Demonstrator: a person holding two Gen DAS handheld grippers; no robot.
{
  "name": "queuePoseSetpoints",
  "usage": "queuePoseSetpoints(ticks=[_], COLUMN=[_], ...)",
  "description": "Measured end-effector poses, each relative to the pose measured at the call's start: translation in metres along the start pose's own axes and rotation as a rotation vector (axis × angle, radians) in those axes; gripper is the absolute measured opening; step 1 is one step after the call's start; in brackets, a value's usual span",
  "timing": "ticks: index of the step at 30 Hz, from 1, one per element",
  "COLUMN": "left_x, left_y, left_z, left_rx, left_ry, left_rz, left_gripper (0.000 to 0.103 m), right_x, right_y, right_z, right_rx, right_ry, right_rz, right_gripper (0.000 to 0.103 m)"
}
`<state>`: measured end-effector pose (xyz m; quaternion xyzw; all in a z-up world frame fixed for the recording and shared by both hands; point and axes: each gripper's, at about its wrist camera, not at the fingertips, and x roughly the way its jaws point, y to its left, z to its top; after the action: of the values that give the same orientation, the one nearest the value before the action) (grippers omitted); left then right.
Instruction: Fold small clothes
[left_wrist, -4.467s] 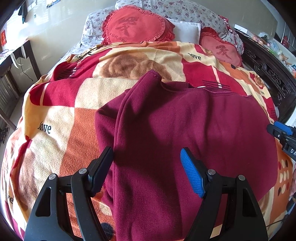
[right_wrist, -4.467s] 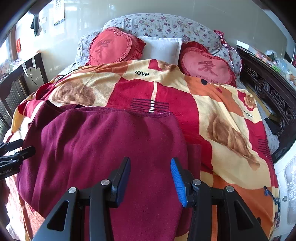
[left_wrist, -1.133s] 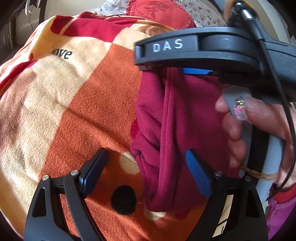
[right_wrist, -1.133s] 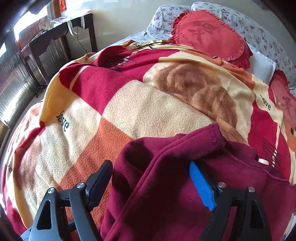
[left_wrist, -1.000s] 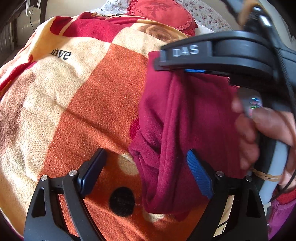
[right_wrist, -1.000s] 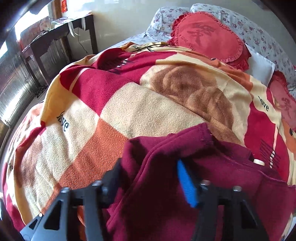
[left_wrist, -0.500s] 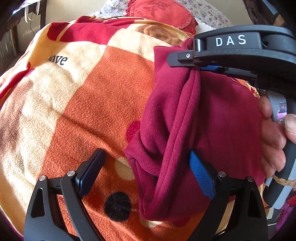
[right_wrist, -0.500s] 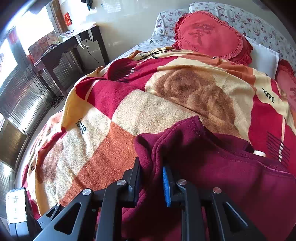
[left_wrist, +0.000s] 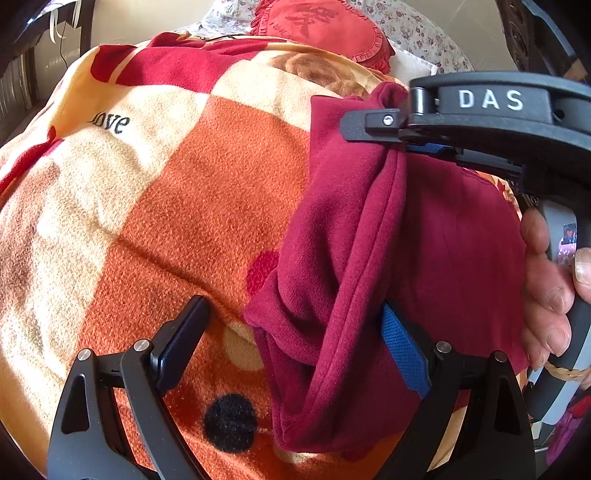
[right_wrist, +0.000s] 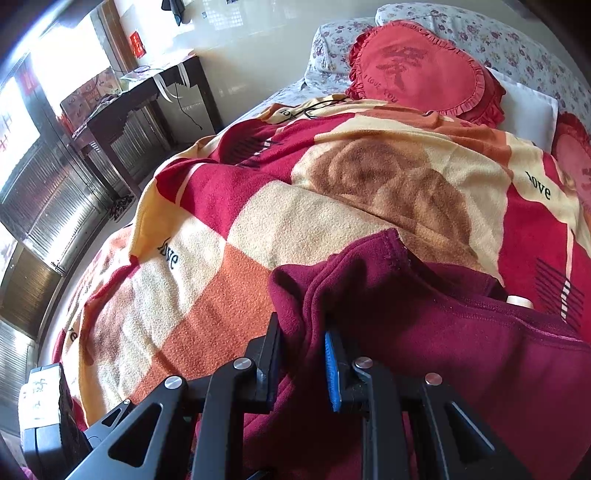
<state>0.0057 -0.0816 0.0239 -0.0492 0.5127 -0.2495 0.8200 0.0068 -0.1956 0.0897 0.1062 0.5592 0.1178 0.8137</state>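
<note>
A maroon fleece garment lies on a patterned blanket on the bed; it also fills the lower right of the right wrist view. My right gripper is shut on a folded edge of the garment near its upper left corner. In the left wrist view the same gripper pinches that edge from the right and lifts it. My left gripper is open, low over the garment's bunched lower edge, which lies between its jaws.
The orange, red and cream blanket covers the bed. Red heart cushions and floral pillows lie at the head. A dark desk and window grilles stand to the left of the bed.
My right gripper has closed on the garment's folded edge and raised it. The left gripper stays open and has hardly moved.
</note>
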Motion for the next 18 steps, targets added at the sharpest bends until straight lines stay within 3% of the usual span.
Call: queuePoseSetpoints(ticks=[8,9,12,13,18], left_x=[0.004,0.004,0.001,0.000,-0.002], left_y=[0.009,0.010,0.011,0.012,0.009], left_z=[0.005,0.005,0.000,-0.001,-0.004], left_rx=[0.010,0.011,0.004,-0.006,-0.015], left_ry=[-0.010,-0.015,-0.015,-0.009,-0.015], left_rz=[-0.007,-0.014,-0.077,-0.099,-0.100], left_gripper=[0.092,0.089,0.065,0.062,0.060], right_x=[-0.006,-0.007,-0.007,-0.006,0.001], right_y=[-0.006,-0.006,-0.006,-0.005,-0.003], right_z=[-0.001,-0.002,-0.002,-0.001,0.001], right_rx=[0.019,0.018,0.013,0.012,0.009], right_ry=[-0.010,-0.011,-0.007,-0.005,0.017], right_rz=[0.033,0.034,0.033,0.033,0.031], right_gripper=[0.019,0.019,0.019,0.019,0.019])
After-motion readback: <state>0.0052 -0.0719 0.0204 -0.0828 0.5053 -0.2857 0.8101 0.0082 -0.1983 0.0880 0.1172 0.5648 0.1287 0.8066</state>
